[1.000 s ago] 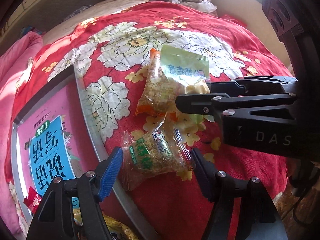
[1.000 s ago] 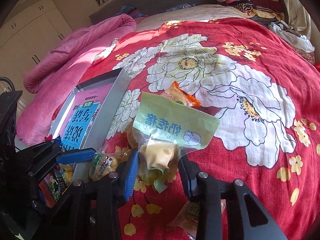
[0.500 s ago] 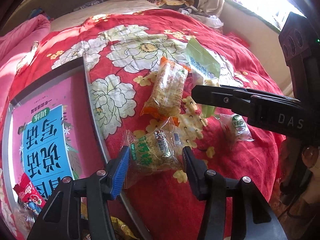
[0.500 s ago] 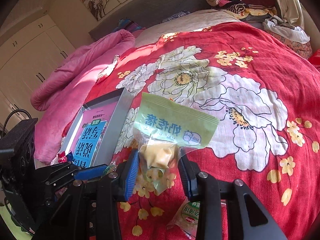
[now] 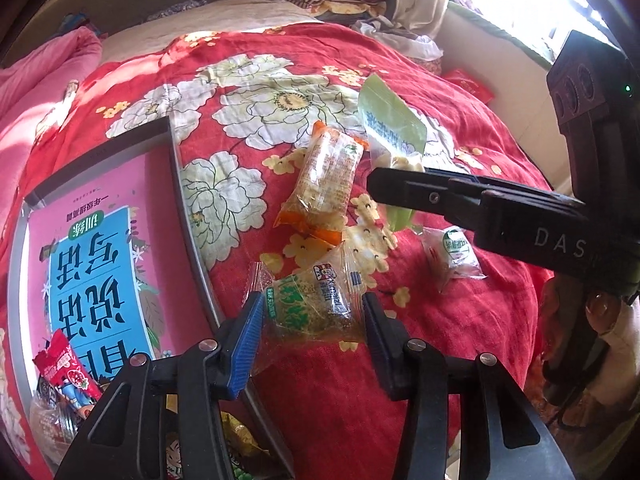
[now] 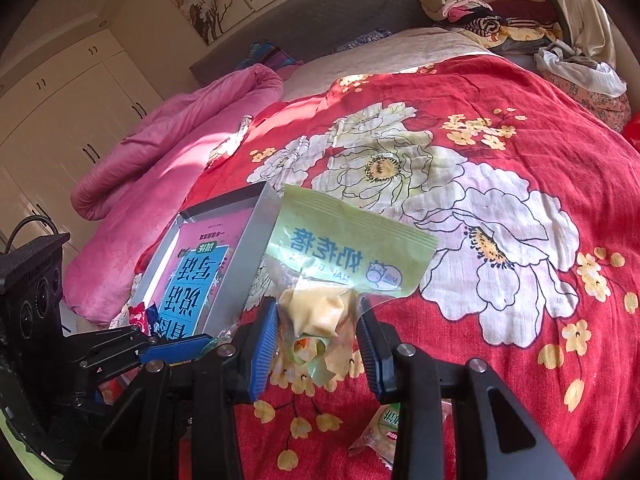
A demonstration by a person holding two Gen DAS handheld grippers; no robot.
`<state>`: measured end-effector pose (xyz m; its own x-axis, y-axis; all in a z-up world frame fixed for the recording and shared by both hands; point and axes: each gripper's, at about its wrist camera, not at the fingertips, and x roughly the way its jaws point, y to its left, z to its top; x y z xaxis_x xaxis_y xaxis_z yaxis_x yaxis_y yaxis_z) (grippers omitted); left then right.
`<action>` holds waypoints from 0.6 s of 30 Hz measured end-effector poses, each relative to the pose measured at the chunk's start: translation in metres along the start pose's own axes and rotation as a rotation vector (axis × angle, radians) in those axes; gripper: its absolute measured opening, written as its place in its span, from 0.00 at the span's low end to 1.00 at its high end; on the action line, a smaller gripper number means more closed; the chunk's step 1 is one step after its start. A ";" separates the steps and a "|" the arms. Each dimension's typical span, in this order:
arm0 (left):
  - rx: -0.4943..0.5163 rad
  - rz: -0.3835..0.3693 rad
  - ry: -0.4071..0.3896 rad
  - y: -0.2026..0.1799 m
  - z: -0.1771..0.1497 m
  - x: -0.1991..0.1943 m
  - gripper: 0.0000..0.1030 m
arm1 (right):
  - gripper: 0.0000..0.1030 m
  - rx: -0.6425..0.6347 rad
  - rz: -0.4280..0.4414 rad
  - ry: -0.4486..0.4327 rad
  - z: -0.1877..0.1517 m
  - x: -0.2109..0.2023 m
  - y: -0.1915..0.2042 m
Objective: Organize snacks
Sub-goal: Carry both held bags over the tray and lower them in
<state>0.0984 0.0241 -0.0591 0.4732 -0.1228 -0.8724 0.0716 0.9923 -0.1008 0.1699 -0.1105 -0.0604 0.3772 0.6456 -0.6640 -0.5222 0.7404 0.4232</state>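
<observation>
Closing since earlier, left gripper seemingly pinches the green-labelled snack

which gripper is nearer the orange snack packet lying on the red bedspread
Right. The right gripper, holding the pale green bag, sits just beside the orange snack packet. The left gripper is further away, jaws closing around a green-labelled packet.

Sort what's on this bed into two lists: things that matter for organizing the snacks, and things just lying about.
Part of the job:
- green-label snack packet, between the closing left gripper jaws
- pale green milk-snack bag, held in the right gripper
- orange packet
- small clear packet
- grey tray, some snacks already inside

Just lying about:
- pink quilt
- folded clothes
- red floral bedspread
</observation>
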 end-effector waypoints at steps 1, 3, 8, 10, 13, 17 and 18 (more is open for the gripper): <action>-0.002 -0.001 0.002 0.000 -0.001 0.001 0.49 | 0.38 0.001 0.001 -0.003 0.000 -0.001 0.000; -0.002 -0.001 -0.002 -0.002 -0.002 -0.001 0.49 | 0.38 0.006 0.002 -0.007 0.000 -0.002 -0.001; -0.006 0.000 -0.040 -0.001 0.002 -0.017 0.48 | 0.38 0.012 0.016 -0.019 0.002 -0.005 -0.001; -0.009 0.009 -0.055 0.001 0.004 -0.024 0.48 | 0.38 0.008 0.018 -0.025 0.002 -0.007 0.001; -0.027 0.012 -0.074 0.006 0.005 -0.033 0.48 | 0.38 -0.005 0.023 -0.032 0.002 -0.009 0.005; -0.047 0.022 -0.099 0.013 0.006 -0.047 0.48 | 0.38 -0.029 0.035 -0.049 0.002 -0.014 0.014; -0.054 0.024 -0.105 0.016 0.005 -0.050 0.48 | 0.38 -0.036 0.038 -0.055 0.002 -0.016 0.017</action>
<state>0.0805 0.0456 -0.0145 0.5639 -0.0967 -0.8202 0.0133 0.9941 -0.1081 0.1563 -0.1082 -0.0419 0.3976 0.6833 -0.6124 -0.5641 0.7084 0.4242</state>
